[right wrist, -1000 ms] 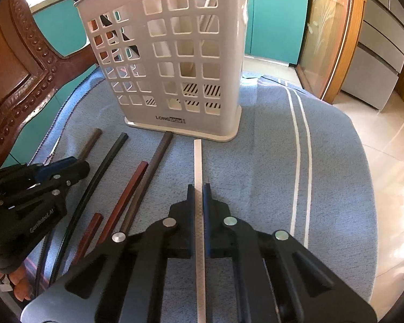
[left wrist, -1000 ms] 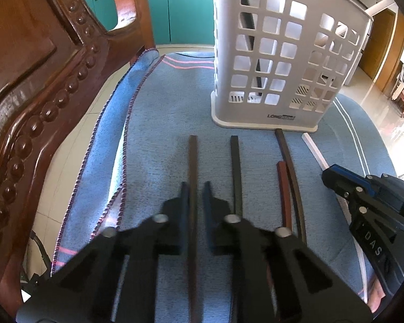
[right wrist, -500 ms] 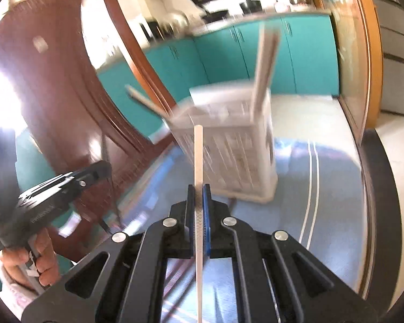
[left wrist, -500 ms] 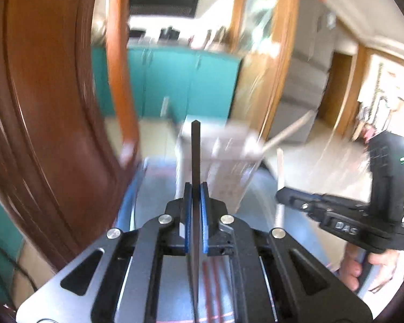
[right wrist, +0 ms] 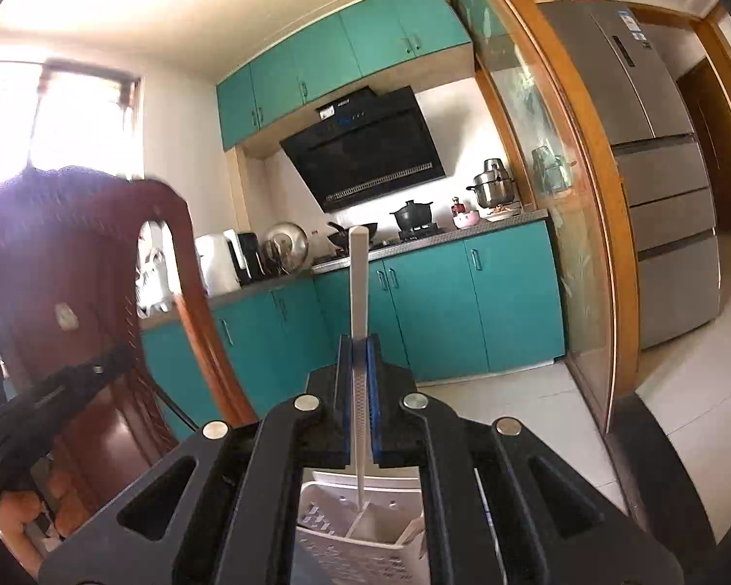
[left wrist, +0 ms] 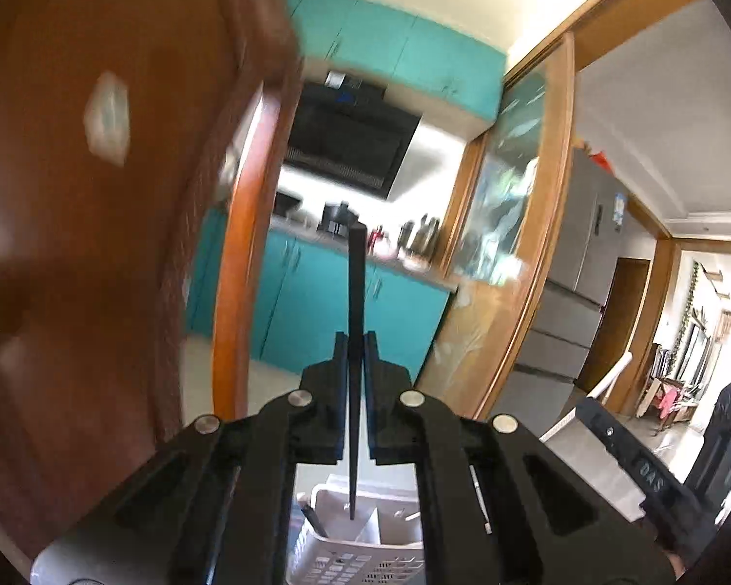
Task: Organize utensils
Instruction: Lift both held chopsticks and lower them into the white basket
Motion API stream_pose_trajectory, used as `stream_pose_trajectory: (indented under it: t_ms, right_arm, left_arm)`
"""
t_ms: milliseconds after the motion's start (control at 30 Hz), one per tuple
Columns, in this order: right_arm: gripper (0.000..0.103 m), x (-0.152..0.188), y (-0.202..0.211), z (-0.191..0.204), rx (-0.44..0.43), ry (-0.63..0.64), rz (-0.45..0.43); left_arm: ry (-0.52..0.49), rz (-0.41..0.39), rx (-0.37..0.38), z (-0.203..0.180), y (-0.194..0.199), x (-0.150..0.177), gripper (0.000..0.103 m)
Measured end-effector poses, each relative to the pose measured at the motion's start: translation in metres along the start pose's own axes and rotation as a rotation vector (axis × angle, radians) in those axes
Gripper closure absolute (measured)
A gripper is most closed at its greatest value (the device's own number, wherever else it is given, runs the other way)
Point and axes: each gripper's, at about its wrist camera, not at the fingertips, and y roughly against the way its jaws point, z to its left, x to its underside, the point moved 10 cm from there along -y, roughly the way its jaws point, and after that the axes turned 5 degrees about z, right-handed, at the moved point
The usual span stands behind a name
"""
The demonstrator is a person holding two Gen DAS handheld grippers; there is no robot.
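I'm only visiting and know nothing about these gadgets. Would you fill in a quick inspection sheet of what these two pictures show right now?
Surface: not in view; both cameras look level across the room.
Job's things: dark stick upright in the left hand-held gripper; white stick upright in the right hand-held gripper; white basket below both, with a divider inside.
Clutter: nothing seen.
Grippers: both shut on their sticks; a hand holds the left one.
Cables: nothing seen.
Surroundings: wooden chair, teal cabinets, range hood, pots on the counter, fridge.

Chopsticks (left wrist: 355,292) above basket (left wrist: 365,543)
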Motion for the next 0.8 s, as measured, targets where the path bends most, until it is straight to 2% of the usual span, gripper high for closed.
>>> stream_pose_trajectory:
  t_ms: [133,267,533,633,733,800]
  right_arm:
    - [0.097,0.027,-0.029,-0.004,0.001,-0.007,0.074]
    - [0.097,0.051,-0.049,-0.001,0.002,0.022,0.125]
    - [0.097,0.061,-0.033,0.018,0.054,0.133,0.114]
    - [0.094,0.059,-0.033,0.013,0.057,0.119,0.115]
    - [0.083,0.056,-0.03,0.009,0.057,0.101,0.107]
    - [0.079,0.052,-0.023,0.009,0.056,0.093,0.087]
  left_arm:
    - [-0.016,0.093,-0.063,0.016,-0.043,0.029,0.096]
    - [-0.016,0.162,-0.073,0.024,-0.065,0.049,0.096]
    - [-0.075,0.242,-0.108,0.02,-0.08,0.081,0.096]
    - [-0.114,0.229,-0.119,0.018,-0.072,0.084,0.094]
    - [-0.142,0.214,-0.119,0.015,-0.064,0.083,0.086]
    - [-0.144,0.202,-0.111,0.015,-0.053,0.082,0.084]
